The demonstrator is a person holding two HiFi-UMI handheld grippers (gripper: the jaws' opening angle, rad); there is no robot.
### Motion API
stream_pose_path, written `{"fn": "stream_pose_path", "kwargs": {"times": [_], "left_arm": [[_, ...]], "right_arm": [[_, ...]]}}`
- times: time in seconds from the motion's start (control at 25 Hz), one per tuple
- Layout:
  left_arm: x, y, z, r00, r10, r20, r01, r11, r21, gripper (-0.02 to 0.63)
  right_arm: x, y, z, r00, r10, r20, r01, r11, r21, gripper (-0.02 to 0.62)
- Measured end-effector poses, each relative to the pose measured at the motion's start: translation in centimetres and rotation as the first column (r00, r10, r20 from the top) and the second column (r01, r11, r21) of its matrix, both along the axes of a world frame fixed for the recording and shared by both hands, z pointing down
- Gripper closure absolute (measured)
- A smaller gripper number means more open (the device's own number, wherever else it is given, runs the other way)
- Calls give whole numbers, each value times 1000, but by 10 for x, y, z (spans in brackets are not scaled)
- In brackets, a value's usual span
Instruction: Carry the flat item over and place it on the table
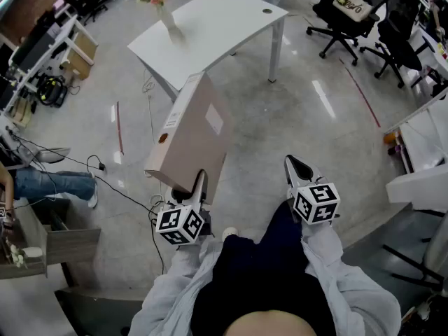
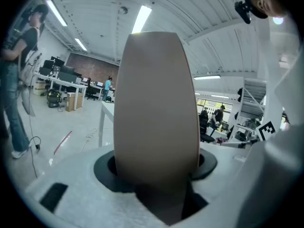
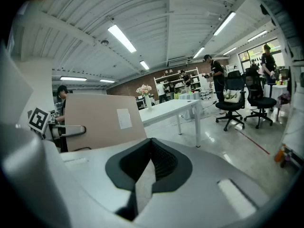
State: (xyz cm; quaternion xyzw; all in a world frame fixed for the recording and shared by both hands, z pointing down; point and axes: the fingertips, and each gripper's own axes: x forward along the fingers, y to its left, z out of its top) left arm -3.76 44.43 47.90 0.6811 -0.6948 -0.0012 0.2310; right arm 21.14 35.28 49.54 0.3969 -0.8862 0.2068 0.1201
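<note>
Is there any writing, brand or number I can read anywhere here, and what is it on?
Nothing here reads clearly.
White sticker on the beige file: too small to read.
Strip on its spine: blurred.
Cushion on the office chair: print blurred.
Marker cubes: square patterns only, no words.

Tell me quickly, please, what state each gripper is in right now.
Left gripper: closed on the flat tan box.
Right gripper: fingers together, holding nothing.
</note>
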Motion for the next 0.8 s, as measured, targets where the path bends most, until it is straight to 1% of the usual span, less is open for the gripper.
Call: {"fn": "stream_pose_path", "kwargs": {"times": [0.12, 0.2, 0.36, 0.48, 0.6, 0.8], "left_arm": [[-15, 44, 7, 998, 64, 22, -64, 998, -6, 341], [-23, 71, 12, 996, 86, 25, -86, 996, -13, 341], [-28, 109, 14, 993, 110, 31, -109, 994, -23, 339], [-32, 128, 7, 993, 118, 25, -117, 993, -15, 339], [-32, 138, -4, 992, 126, 20, -126, 992, 4, 339], [-35, 153, -10, 989, 150, 11, -150, 988, 19, 339]], "right_arm": [[-27, 53, -4, 999, 7, -39, -5, 999, 48, 583], [-40, 86, -4, 999, 10, -32, -8, 999, 49, 583], [-46, 131, -14, 999, 38, -32, -36, 997, 68, 583], [-53, 151, -24, 999, 37, -39, -34, 996, 78, 583], [-58, 158, -33, 999, 41, -29, -39, 996, 83, 583], [-71, 176, -29, 998, 50, -29, -48, 996, 73, 583]]}}
